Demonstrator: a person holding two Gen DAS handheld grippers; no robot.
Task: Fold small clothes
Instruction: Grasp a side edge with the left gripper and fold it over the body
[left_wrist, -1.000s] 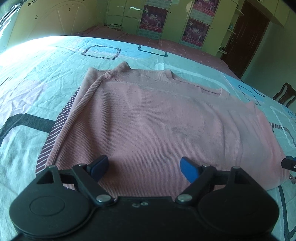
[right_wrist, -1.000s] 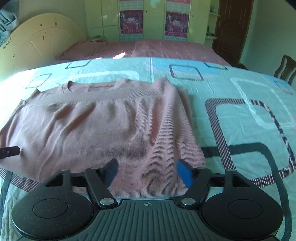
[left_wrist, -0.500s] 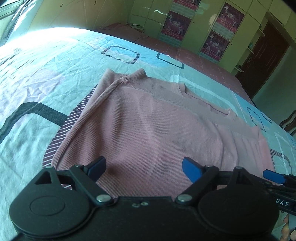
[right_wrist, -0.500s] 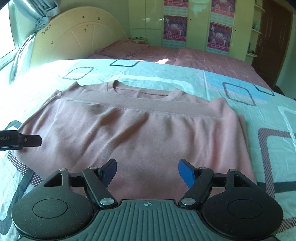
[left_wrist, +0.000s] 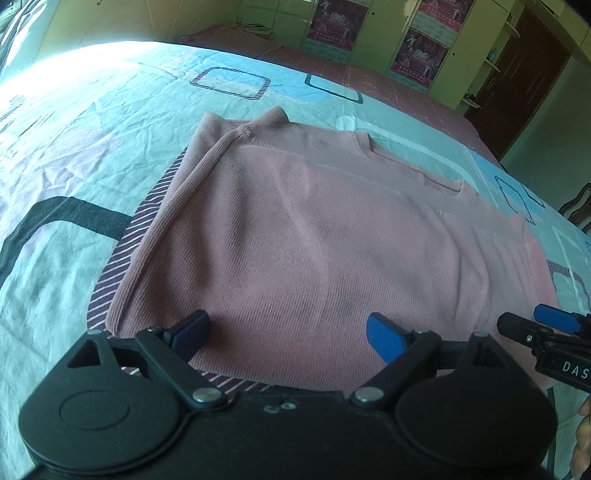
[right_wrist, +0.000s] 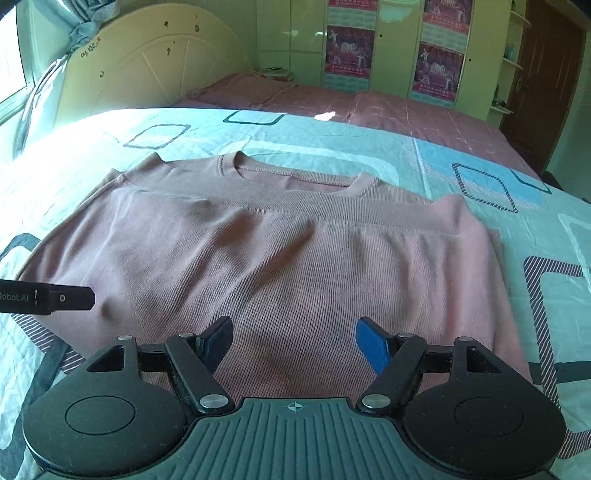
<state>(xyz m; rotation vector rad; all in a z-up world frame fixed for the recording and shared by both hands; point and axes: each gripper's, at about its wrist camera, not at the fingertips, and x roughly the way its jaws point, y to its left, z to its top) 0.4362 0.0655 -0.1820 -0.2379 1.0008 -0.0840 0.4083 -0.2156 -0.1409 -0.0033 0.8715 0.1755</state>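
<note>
1. Left gripper and right gripper: jaws spread wide, holding nothing, poised over near fold of pink top
2. Top lies mid-bed on patterned bedsheet, folded once, collar toward headboard
3. Step, likely: second fold; next, pinch one side edge, carry across

A bed carries everything here, covered by a pale turquoise sheet printed with rounded squares in dark, striped and blue outlines. Directly on the sheet lies a pink ribbed sweater, folded flat, its neckline toward the far side (a few soft creases run across the top layer). Beyond the turquoise sheet the bed shows a dusty-pink checked cover, reaching to a cream curved headboard.
</note>
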